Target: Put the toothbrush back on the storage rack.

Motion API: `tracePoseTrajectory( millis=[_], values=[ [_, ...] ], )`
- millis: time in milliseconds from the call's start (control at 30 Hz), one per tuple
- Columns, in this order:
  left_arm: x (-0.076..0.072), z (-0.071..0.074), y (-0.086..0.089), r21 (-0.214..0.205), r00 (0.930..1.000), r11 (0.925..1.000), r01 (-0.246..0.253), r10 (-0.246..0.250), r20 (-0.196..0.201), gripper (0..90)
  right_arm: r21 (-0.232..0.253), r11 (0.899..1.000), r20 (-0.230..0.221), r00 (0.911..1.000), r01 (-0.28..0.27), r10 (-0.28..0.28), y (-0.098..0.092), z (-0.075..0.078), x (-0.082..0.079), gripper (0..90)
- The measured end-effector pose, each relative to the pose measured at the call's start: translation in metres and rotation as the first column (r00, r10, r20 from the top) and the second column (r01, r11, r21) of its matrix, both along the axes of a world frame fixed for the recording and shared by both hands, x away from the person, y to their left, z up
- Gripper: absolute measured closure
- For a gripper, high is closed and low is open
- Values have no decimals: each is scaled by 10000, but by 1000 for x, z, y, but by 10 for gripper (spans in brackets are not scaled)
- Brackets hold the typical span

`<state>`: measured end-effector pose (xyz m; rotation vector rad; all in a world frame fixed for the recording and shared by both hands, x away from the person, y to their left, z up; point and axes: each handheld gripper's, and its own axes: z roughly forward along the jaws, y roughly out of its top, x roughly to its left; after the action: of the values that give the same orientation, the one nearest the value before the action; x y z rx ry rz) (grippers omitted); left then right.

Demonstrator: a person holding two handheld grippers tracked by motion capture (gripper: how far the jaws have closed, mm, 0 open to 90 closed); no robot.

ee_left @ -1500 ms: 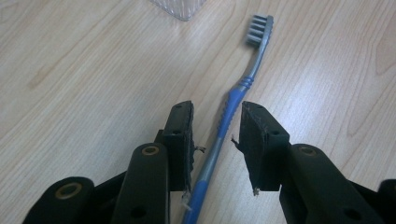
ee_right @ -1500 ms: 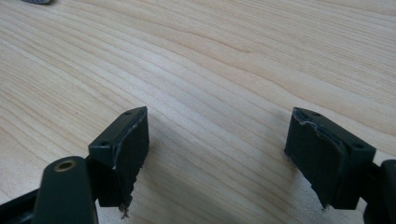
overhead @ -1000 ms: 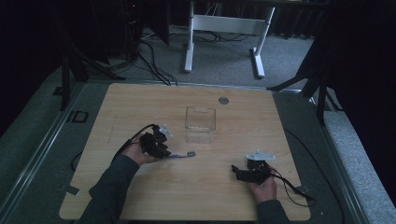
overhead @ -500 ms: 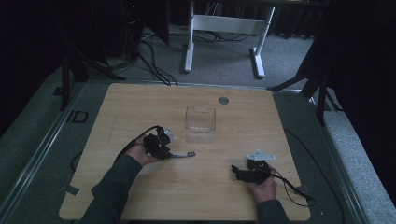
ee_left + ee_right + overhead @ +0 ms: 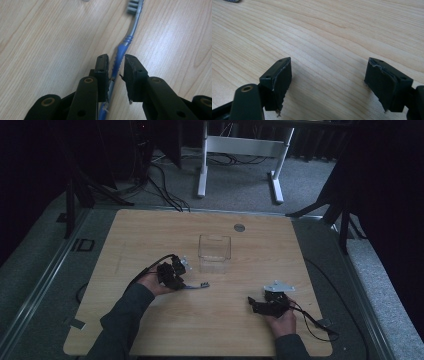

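left gripper jaws are standing narrow w/ the blue toothbrush handle running between them; they've just been closing in on it. the left pad looks to be touching the ribbed grip part, while a thin gap is showing by the right pad, so not pressing from both sides yet. right gripper jaws are standing wide apart over bare wood, nothing between them.

the toothbrush is lying flat on the wooden table, near the person's side, left of centre, just in front of and left of a clear plastic box that's sitting mid-table. its grey bristle head is pointing away from the left gripper.

no readable writing or brand anywhere; handle's too blurred to tell.

the high view is giving the layout: both hands resting on the table, right gripper well apart from the toothbrush, a small round grey disc by the far edge. the left gripper view is giving the ribbed handle, bristles and wood grain up close.
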<state>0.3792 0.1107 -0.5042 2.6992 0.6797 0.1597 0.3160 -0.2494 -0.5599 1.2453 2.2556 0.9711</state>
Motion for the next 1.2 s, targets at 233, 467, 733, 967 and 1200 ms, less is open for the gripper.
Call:
tracePoseTrajectory(
  millis=[233,467,733,967,1200],
  values=[
    [-1,-3,-3,217,9999,9997,130,-128,-65,737,5,10000,-2,10000,5,-5,0,0,0,213],
    [1,-4,-5,506,9996,9984,251,-245,-120,747,4,10000,0,10000,3,-3,0,0,0,212],
    [1,-6,-9,809,9993,9961,351,-338,-171,758,4,10000,-2,10000,4,-4,0,0,0,213],
    [1,-8,-9,968,9990,9945,395,-374,-231,759,5,10000,-1,10000,4,-4,0,0,0,213],
    [2,-9,-11,1232,9984,9910,519,-488,-276,763,9,10000,-6,10000,5,-5,0,0,0,213]
  ],
)
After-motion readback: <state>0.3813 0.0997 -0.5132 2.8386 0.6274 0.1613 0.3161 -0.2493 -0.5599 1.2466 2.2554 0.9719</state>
